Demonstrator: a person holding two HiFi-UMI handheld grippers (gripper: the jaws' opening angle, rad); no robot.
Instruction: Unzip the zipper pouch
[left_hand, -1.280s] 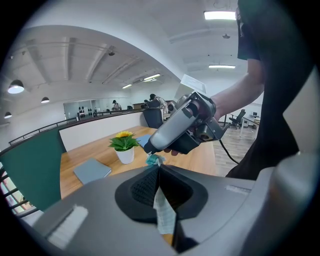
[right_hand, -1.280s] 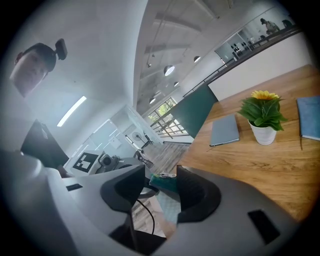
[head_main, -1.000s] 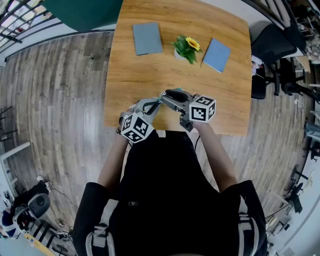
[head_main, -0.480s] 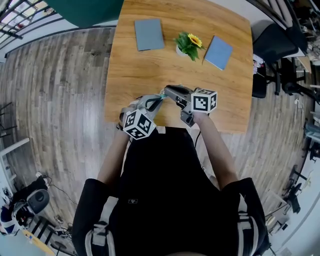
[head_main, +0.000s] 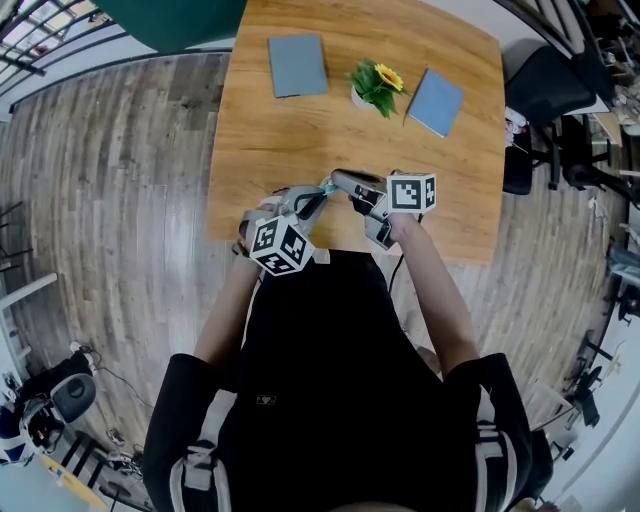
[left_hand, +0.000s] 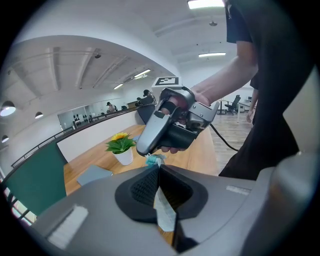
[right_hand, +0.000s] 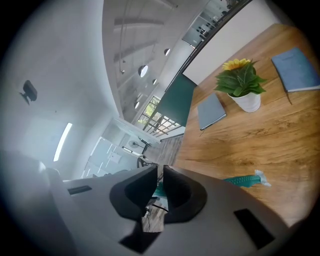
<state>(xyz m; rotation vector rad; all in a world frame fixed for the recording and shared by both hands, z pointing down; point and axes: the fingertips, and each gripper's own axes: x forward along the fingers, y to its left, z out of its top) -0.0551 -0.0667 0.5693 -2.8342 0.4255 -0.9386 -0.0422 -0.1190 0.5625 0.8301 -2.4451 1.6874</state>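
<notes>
Presently the pouch (left_hand: 164, 212) is held between the two grippers at the near edge of the table (head_main: 290, 130); whether it touches the wood cannot be told. Its teal zipper (right_hand: 245, 178) runs along the top.

The left gripper (left_hand: 159, 167) has its jaws pressed together on the clear film just beside the zipper's end. The right gripper (right_hand: 160, 172) has just been closing its jaws. They now stand a narrow slit apart with a teal piece between them, judged to be the pull (right_hand: 158, 190), and the pads appear to bear on it.

Judgement on handling: the pouch is light, limp and probably slick. The film will crumple or slide out under a sideways tug, and the zipper band is its only firm part. Sound holds are therefore the film hard against the zipper end and the pull itself.

Farther up the table stand a plant (head_main: 376, 89) and two books (head_main: 298, 66), well apart from the work.
</notes>
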